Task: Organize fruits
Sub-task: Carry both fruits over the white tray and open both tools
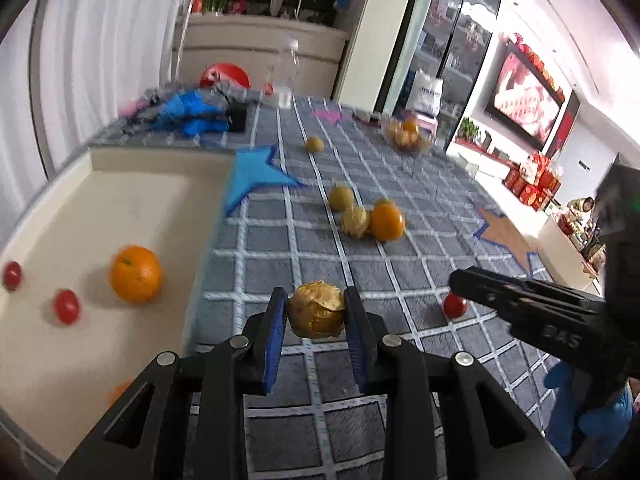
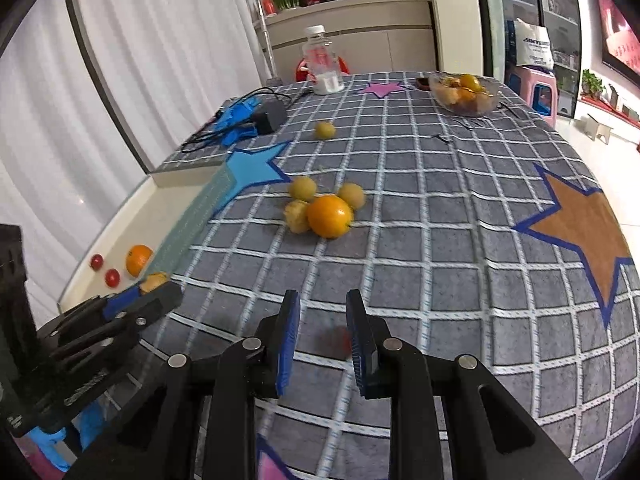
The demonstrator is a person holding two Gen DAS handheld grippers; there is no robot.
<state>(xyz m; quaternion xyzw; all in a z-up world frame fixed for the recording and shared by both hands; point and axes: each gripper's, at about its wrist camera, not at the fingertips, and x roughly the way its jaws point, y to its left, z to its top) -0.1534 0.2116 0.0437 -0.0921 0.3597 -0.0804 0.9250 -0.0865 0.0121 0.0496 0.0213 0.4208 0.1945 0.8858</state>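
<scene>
Physalis (image 1: 317,310) sits clamped in the left gripper (image 1: 316,320) beside the tray (image 1: 120,200) edge, tomato (image 1: 455,305) under the right gripper's tip; right view: right gripper (image 2: 323,334) parted over a blurred tomato (image 2: 335,338), orange (image 2: 329,216) cluster ahead, bare cloth (image 2: 440,280) between.

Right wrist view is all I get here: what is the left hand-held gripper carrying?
Observer: The left hand-held gripper is closed on a papery-husked golden berry.
Operator: And the red blur ahead of me?
Observer: A small red cherry tomato lying on the grey checked tablecloth, under the tip of the right hand-held gripper.
Operator: Anything behind the left tool?
Observer: A partly hidden orange piece at the near end of the white tray.
</scene>
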